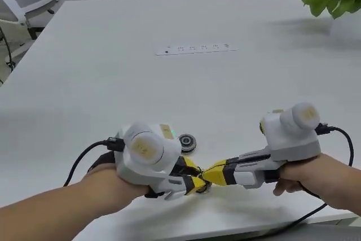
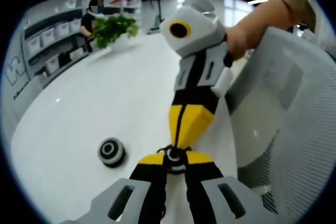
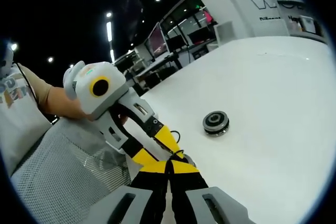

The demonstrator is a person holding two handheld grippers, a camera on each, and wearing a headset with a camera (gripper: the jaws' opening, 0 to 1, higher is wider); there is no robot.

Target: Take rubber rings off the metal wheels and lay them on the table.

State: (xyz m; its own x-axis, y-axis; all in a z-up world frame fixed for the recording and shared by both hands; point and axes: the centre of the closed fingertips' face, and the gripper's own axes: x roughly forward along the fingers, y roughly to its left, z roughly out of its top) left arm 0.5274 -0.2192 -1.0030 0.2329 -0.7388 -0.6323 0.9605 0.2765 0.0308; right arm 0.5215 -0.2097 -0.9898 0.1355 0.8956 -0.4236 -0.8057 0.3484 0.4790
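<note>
Rubber ring (image 2: 166, 149), seated on a small metal wheel (image 2: 174, 159), is pictured caught between two grippers just above the near edge of the white table (image 1: 169, 83). At left, the left gripper (image 1: 196, 184) is held low in the left hand (image 1: 107, 182), angled rightward, its yellow-tipped jaws pressed together on the wheel, which is pinched at their very tips. A second wheel (image 1: 186, 142), its dark ring in place, is seen lying flat on the table just beyond the left gripper and is judged nearer to that one. At centre, the two sets of tips meet nose to nose, so the ring lies dead ahead of both and touching both (neither has to reach). At right, the right gripper (image 1: 211, 176) is brought in from the opposite side in the right hand (image 1: 299, 173), pointed leftward and slightly down, its jaws closed to a point at the wheel's edge, apparently nipping the ring, though this is too small to be confirmed. The grippers are set roughly along one line running left to right, and the coming pull is judged to depend on that line: the ring would be drawn off rightward while the wheel is held back at left. How the wheel's own axis lies cannot be told.
</note>
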